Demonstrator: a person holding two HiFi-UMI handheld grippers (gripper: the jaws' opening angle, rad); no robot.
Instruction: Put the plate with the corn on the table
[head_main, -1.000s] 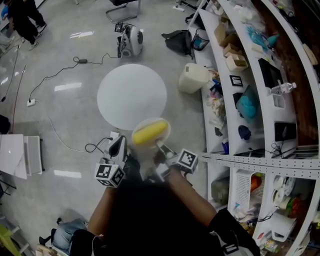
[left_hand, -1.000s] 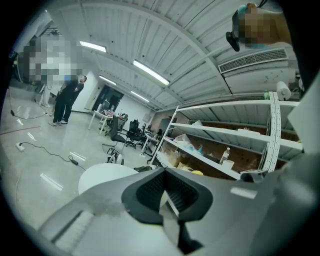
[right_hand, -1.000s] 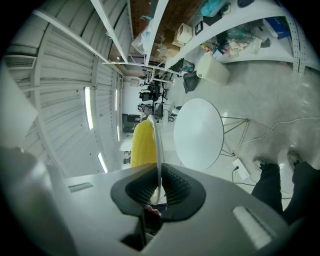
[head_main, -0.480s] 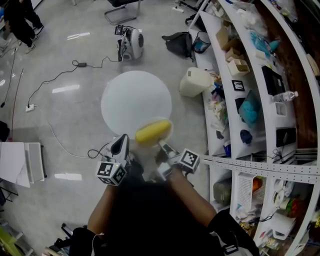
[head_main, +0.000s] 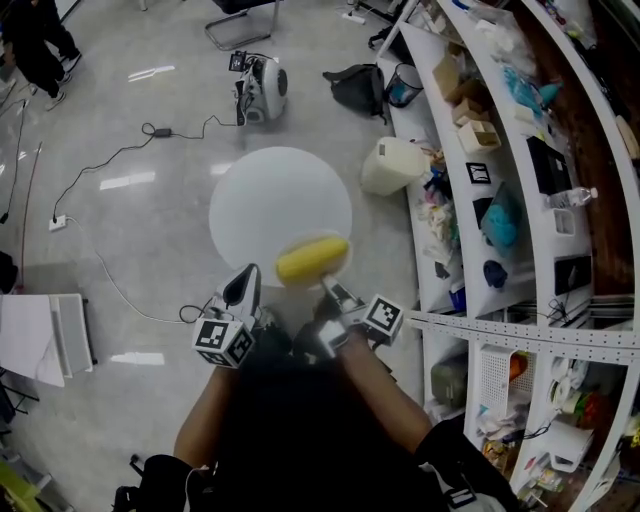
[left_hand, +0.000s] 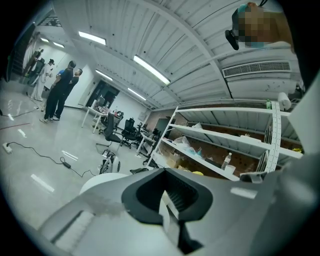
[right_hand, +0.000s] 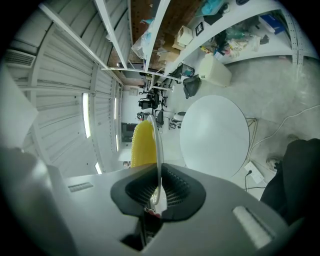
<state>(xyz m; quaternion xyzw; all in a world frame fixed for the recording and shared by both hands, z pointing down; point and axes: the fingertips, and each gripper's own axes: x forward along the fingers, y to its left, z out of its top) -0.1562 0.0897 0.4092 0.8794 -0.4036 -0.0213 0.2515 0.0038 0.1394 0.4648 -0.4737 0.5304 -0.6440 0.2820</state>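
A yellow corn cob (head_main: 312, 258) lies on a clear plate (head_main: 300, 279) that hangs over the near edge of the round white table (head_main: 275, 195). My right gripper (head_main: 331, 289) is shut on the plate's near rim. The right gripper view shows the plate (right_hand: 159, 150) edge-on between that gripper's (right_hand: 157, 187) ribbed pads, the corn (right_hand: 144, 145) to its left and the table (right_hand: 215, 135) beyond. My left gripper (head_main: 243, 287) is beside the plate, to its left and apart from it. In its own view the left gripper (left_hand: 167, 200) looks shut and empty, with the table (left_hand: 102, 180) low ahead.
Curved shelving (head_main: 520, 150) full of items runs along the right. A white bin (head_main: 393, 165) and a black bag (head_main: 358, 85) stand beyond the table. A small white machine (head_main: 262, 90) and cables (head_main: 120, 150) lie on the floor. A person (head_main: 35, 40) stands far left.
Both grippers and the plate have advanced toward the table. The plate, which was short of the table's near edge, now overlaps it. The grip on the plate is unchanged.
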